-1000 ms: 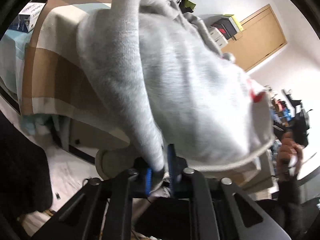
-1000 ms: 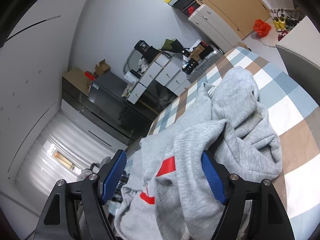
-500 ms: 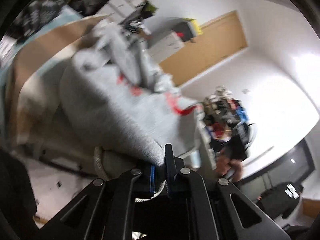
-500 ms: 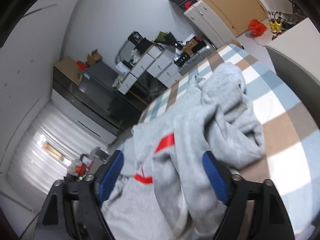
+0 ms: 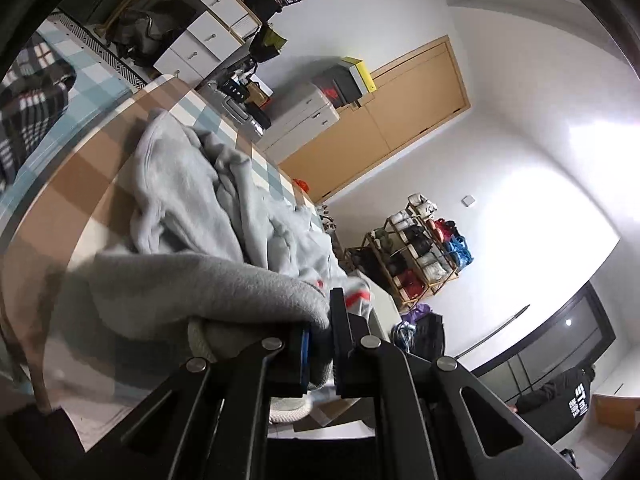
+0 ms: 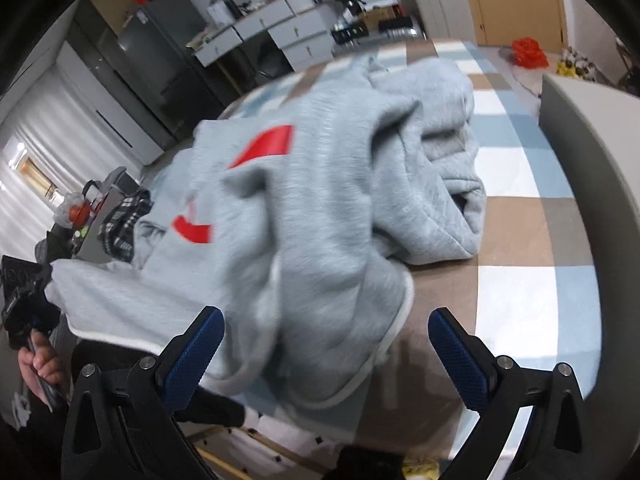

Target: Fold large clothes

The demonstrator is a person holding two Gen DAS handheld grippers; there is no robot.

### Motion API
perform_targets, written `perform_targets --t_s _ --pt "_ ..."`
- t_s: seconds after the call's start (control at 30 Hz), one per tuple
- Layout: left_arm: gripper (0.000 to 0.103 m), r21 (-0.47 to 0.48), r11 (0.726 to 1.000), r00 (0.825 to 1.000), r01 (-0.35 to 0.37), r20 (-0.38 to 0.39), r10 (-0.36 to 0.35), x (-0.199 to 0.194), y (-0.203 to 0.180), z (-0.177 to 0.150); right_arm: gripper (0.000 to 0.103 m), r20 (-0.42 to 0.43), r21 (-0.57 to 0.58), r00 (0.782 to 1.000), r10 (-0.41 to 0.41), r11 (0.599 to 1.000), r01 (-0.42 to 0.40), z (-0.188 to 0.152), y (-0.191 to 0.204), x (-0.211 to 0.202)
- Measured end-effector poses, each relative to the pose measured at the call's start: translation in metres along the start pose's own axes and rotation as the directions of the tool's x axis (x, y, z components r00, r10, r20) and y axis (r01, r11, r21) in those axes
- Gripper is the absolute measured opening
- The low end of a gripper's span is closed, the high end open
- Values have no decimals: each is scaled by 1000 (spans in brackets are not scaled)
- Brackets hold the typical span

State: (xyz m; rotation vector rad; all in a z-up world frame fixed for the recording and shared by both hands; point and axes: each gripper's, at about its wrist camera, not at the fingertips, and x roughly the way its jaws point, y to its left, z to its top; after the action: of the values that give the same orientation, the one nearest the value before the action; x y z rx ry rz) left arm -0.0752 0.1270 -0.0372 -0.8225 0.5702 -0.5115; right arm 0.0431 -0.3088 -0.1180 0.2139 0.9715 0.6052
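A large grey sweatshirt (image 6: pixel 320 200) with red marks lies crumpled on a table under a brown, blue and white checked cloth (image 6: pixel 520 240). My left gripper (image 5: pixel 320 332) is shut on a thick grey edge of the sweatshirt (image 5: pixel 192 284) and holds it lifted off the table's near side. In the right wrist view that lifted corner hangs at the far left, beside a hand (image 6: pixel 38 364) holding the left gripper. My right gripper (image 6: pixel 324 344) hovers over the sweatshirt's near hem, its jaws opening wide, and its blue pads (image 6: pixel 192 356) touch no fabric.
White drawers (image 6: pixel 280 28), a dark cabinet (image 6: pixel 132 52) and wooden doors (image 5: pixel 400 120) line the far walls. A shoe rack (image 5: pixel 416 256) stands right of the table. A pale chair back (image 6: pixel 592 168) rises at the table's right edge. A black checked garment (image 5: pixel 28 96) lies at far left.
My left gripper has risen with the grey edge, pulling fabric up off the pile. My right gripper's jaws have spread wider and tipped down toward the sweatshirt's near hem.
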Motion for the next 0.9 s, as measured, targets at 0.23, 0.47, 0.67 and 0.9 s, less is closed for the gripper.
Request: perform_targets --t_s 0.23,0.47,0.67,0.9 --pt "4 -38 998 999 -39 28 41 6 20 32 39 -94 40 994 62 998 -58 10 -7 28" --pt "4 -59 997 998 -57 -9 57 12 28 42 11 -103 211 969 226 957 -201 -5 -21 10" --pt "4 -78 997 999 -8 -41 5 -12 7 20 11 142 299 855 499 802 -517 -32 -23 -70" --pt "4 -204 976 997 79 17 -77 -65 -4 -25 11 342 304 736 584 672 -675 -95 -35 -135"
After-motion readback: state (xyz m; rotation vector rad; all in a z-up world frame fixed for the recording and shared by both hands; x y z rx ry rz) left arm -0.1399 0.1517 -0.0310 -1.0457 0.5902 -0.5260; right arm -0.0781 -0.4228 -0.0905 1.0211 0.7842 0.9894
